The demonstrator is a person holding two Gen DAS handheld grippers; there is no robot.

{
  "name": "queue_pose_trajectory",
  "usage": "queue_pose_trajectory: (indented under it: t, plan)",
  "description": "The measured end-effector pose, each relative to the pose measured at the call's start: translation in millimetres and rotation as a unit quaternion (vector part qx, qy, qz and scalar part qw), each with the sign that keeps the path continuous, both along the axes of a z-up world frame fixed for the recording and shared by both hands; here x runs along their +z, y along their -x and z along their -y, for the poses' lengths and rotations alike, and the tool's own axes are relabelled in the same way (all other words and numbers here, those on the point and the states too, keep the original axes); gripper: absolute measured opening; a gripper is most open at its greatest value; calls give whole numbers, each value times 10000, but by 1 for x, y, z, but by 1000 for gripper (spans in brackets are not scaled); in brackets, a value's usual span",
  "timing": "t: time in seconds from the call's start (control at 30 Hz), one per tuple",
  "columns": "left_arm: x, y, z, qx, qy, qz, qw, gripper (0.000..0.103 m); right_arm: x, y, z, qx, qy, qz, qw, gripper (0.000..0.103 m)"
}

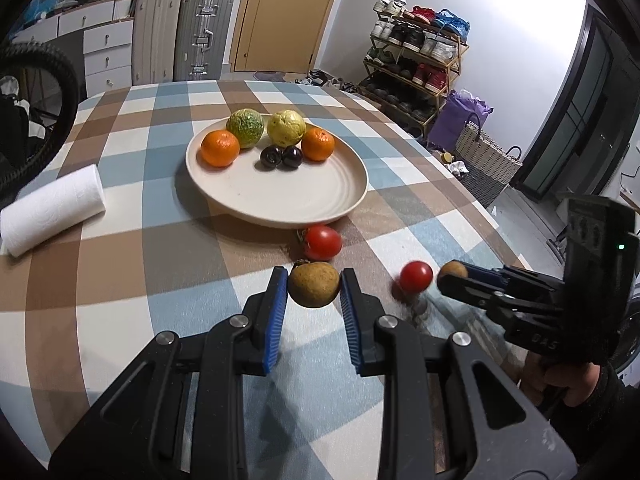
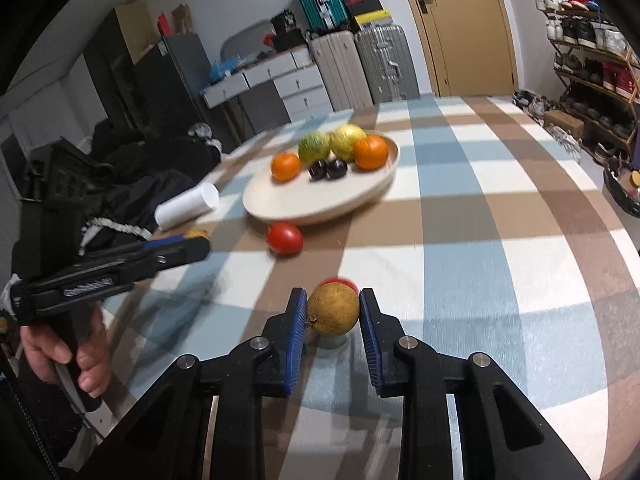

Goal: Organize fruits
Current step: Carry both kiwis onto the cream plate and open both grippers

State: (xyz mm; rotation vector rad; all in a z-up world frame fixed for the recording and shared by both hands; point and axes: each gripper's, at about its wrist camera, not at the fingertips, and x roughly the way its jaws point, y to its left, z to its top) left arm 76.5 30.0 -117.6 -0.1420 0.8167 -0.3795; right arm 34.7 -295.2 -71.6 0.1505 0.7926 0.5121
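The checked table [image 1: 120, 240] fills the room's middle, and on its far half sits the plate [image 1: 280, 200], already carrying two oranges, two green-yellow fruits and two dark plums along its far edge, its near half bare. A paper roll [image 1: 52, 208] lies to the left. Nearer, just off the plate's near rim, rests a tomato [image 1: 322, 242], and a smaller one [image 1: 416, 276] lies to its right, between the two tools. The left gripper [image 1: 314, 292] has its fingers closed about halfway onto a brown fruit [image 1: 314, 289], pads touching both sides; it looks lifted off the cloth. The right gripper [image 2: 333, 312] pinches a second brown fruit [image 2: 333, 309] the same way. Both fruits sit at the fingertips, round with no long axis to mind. The plate lies straight ahead and far of both, and the left gripper seems nearer to it.
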Motion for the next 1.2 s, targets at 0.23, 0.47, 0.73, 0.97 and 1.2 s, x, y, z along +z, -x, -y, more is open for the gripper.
queue_pose_trajectory:
  t: [0.23, 0.47, 0.73, 0.97, 1.2]
  plan:
    - [6, -29, 3, 102, 7, -4, 9999, 24, 20, -19, 4, 88, -233, 251, 9994, 27]
    - [8, -68, 6, 198, -27, 20, 9998, 24, 40, -65, -1, 239, -493, 376, 9978, 27]
    - [2, -119, -3, 474, 23, -42, 9989, 24, 53, -123, -26, 600, -574, 365, 9959, 27]
    - [-13, -144, -22, 735, 41, -105, 9972, 24, 50, -172, -67, 997, -434, 214, 9938, 27]
    - [-26, -157, -39, 906, 43, -189, 9957, 24, 18, -209, -104, 1245, -124, -225, 9919, 27]
